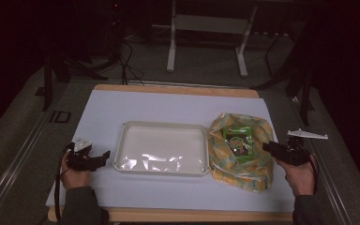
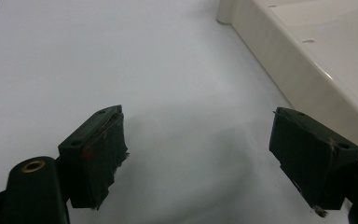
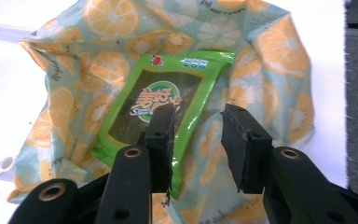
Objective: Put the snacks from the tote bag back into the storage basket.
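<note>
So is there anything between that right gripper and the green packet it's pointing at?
Nothing visible. The right gripper sits open just short of the green packet, which lies exposed on top of the orange-print bag; only the bag's crumpled edge lies beneath the approach.

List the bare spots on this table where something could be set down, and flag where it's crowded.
Free: the tray is bare inside; the white mat is open along the far edge behind tray and fruit-print bag, and along the near edge in front of them. Crowded: the right side, where the green packet lies on the bag and the right gripper points in.
</note>
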Action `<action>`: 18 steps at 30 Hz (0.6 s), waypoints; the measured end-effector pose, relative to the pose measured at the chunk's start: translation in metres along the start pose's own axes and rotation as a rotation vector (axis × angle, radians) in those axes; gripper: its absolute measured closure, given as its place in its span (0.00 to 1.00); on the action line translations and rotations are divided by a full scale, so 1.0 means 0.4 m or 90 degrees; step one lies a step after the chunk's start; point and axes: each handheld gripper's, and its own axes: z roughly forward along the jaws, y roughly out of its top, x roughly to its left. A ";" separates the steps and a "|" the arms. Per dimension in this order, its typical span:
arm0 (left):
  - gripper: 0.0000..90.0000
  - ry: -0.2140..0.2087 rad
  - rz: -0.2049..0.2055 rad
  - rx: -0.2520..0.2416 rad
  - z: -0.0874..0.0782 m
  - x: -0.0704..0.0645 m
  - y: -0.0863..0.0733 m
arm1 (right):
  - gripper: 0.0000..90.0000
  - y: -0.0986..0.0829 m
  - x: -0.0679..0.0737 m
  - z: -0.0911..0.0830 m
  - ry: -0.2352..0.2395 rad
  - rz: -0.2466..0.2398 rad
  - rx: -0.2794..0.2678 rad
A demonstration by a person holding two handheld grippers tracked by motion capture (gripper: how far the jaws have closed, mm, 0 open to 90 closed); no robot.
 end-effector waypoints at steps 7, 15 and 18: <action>0.21 0.000 0.000 0.000 0.000 0.000 0.000 | 0.68 0.006 0.003 0.029 0.010 0.007 0.016; 0.21 0.000 0.001 0.001 0.000 0.000 0.000 | 0.66 0.010 0.007 0.055 0.021 0.012 0.030; 0.21 0.000 0.001 0.001 0.000 0.000 0.000 | 0.63 0.012 0.010 0.065 0.026 0.021 0.039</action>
